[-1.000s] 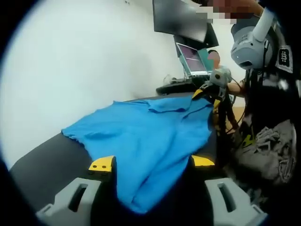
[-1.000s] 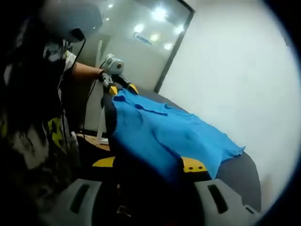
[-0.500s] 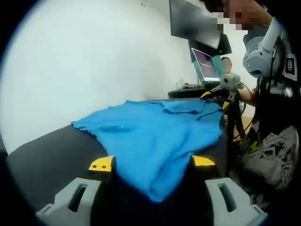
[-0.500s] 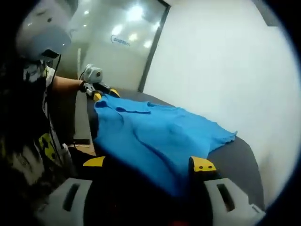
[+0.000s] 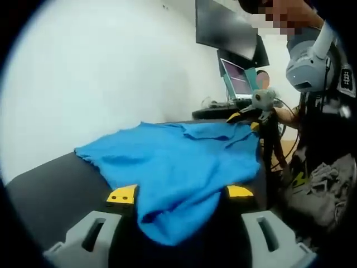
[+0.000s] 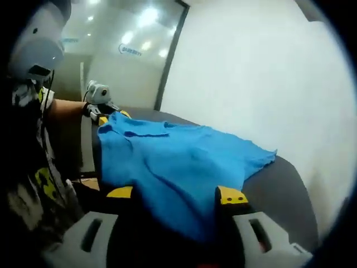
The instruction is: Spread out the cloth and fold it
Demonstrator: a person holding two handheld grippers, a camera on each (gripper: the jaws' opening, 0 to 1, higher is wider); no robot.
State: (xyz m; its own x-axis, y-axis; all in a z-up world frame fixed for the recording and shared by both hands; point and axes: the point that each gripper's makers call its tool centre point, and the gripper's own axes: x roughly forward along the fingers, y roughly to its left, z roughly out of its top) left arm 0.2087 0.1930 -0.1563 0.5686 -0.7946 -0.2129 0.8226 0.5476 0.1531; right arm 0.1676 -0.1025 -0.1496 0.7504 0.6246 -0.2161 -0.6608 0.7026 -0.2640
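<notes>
Between the left gripper (image 5: 181,192) jaws in the left gripper view, one corner of the blue cloth (image 5: 173,162) is pinched; the cloth runs over the dark table (image 5: 50,181) toward 1 o'clock, where the right gripper (image 5: 250,116) holds the far corner.

Across the right gripper view, the right gripper (image 6: 175,194) clamps its corner, and the cloth (image 6: 178,159) stretches toward 11 o'clock to the left gripper (image 6: 107,115). Judging by this, the long axis lies gripper to gripper, each equally near.

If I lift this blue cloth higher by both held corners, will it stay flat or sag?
The blue cloth will probably sag: it already drapes and wrinkles between the left gripper and right gripper. It looks thin and light, so likely to slide on the dark table.
</notes>
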